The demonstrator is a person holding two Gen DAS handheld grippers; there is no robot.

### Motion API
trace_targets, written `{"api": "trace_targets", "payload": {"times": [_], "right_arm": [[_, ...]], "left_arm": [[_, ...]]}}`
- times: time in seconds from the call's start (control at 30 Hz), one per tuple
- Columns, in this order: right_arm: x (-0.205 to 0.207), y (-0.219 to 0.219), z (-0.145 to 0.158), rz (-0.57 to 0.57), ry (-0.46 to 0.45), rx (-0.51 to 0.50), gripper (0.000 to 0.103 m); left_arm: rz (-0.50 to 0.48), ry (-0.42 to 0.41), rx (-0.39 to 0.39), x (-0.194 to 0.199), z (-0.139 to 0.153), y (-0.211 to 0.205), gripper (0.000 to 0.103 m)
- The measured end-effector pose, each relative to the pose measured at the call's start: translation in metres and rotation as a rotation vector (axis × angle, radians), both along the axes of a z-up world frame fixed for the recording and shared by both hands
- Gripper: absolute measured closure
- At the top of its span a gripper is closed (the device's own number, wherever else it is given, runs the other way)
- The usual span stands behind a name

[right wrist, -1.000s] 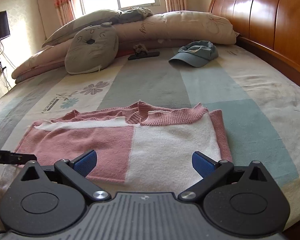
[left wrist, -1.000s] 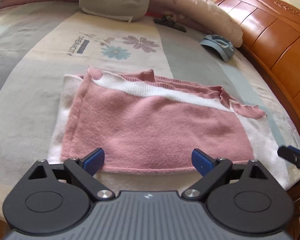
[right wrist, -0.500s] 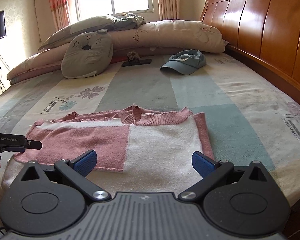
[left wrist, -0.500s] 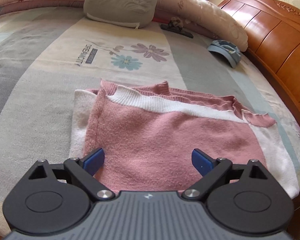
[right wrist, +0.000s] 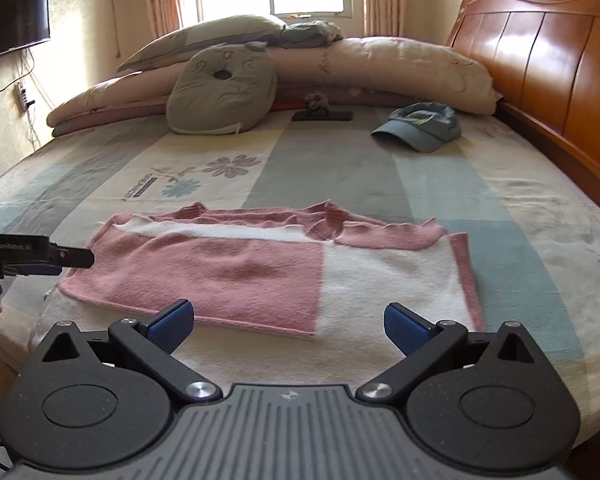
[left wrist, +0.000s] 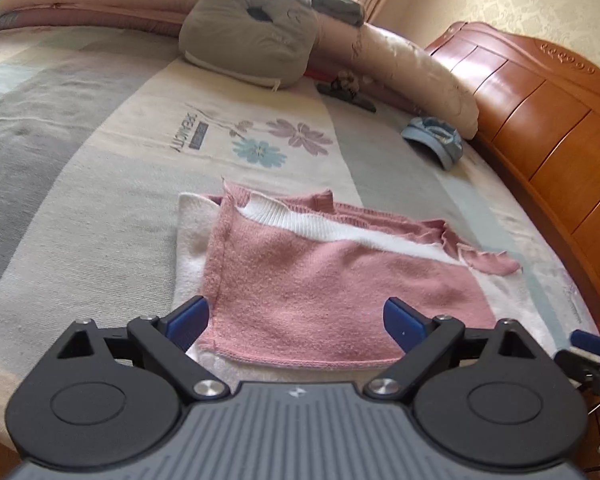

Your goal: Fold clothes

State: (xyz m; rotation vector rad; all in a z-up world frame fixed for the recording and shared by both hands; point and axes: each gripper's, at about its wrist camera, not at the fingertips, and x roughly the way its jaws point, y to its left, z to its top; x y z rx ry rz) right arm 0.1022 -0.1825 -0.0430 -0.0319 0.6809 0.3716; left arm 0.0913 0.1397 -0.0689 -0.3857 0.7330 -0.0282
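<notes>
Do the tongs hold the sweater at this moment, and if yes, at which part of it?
No. Both the left tongs and the right tongs stand open and empty, above the near edge of the pink and white sweater, which lies on the bed.

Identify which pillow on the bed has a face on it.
The round grey-green cushion standing against the long pink pillows; those are plain.

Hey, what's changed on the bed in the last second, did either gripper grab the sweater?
Neither took hold. The left gripper swung left toward the near-left corner of the pink and white sweater; the right gripper pulled back and tilted up a little. Both stayed open and empty. The sweater, the blue cap and the grey cushion lie as before.
</notes>
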Motion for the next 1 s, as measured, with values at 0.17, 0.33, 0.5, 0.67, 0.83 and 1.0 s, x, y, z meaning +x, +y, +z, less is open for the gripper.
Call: {"api": "trace_targets", "payload": {"times": [0.17, 0.33, 0.5, 0.67, 0.83, 1.0], "right_arm": [[0.011, 0.031, -0.005, 0.099, 0.034, 0.021, 0.0], [0.02, 0.073, -0.009, 0.26, 0.046, 0.015, 0.0], [0.033, 0.118, -0.014, 0.412, 0.057, -0.006, 0.0], [0.056, 0.156, -0.022, 0.501, 0.086, 0.001, 0.0], [0.078, 0.195, -0.038, 0.556, 0.122, -0.066, 0.0], [0.1, 0.215, -0.054, 0.546, 0.097, -0.114, 0.0]], "left_arm": [[0.03, -0.016, 0.011, -0.019, 0.006, 0.007, 0.009], [0.079, -0.035, 0.004, -0.028, 0.015, 0.025, 0.009], [0.126, -0.065, -0.006, -0.035, 0.02, 0.042, 0.008], [0.153, -0.05, -0.016, -0.038, 0.016, 0.057, 0.008], [0.17, -0.054, -0.071, -0.041, 0.014, 0.07, 0.008], [0.175, -0.045, -0.087, -0.039, 0.012, 0.076, 0.008]]}}
